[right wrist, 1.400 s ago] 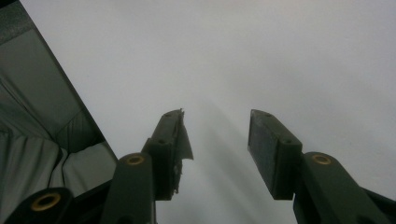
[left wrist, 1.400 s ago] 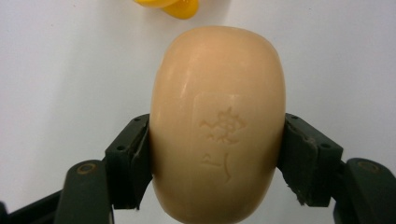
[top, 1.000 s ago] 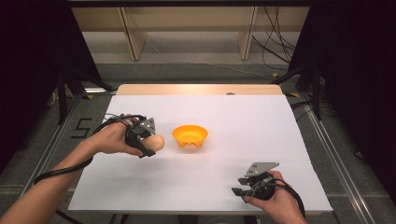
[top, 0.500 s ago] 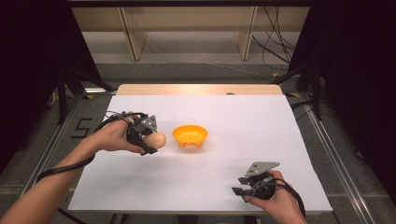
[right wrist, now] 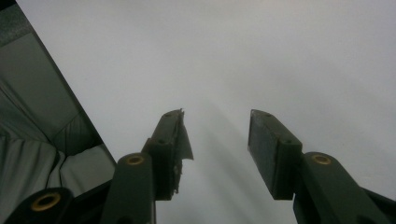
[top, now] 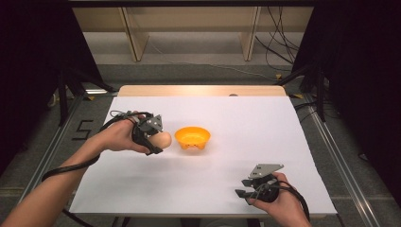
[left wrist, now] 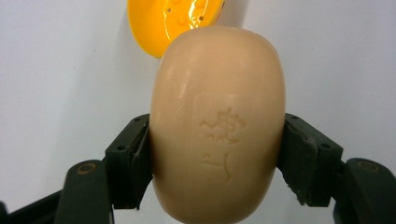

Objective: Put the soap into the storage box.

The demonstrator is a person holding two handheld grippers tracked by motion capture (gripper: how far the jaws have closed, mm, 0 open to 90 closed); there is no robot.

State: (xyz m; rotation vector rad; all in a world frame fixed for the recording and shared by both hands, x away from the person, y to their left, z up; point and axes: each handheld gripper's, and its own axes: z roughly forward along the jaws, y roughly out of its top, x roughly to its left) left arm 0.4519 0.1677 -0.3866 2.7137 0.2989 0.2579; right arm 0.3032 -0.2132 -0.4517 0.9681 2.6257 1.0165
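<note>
Edging rightward from a second ago, the left gripper (top: 153, 137), clamped on the soap bar (left wrist: 218, 123), now holds it just beside the orange dish (top: 192, 137), nearly ready to place, while the right gripper (top: 250, 188) rests open on the table (top: 265, 127).

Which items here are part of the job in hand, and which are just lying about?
In the job:
- bar of soap, clamped in the left gripper
- orange soap dish, just beside it

Lying about:
- right gripper, open and idle over the white table
- wooden frame behind the table
</note>
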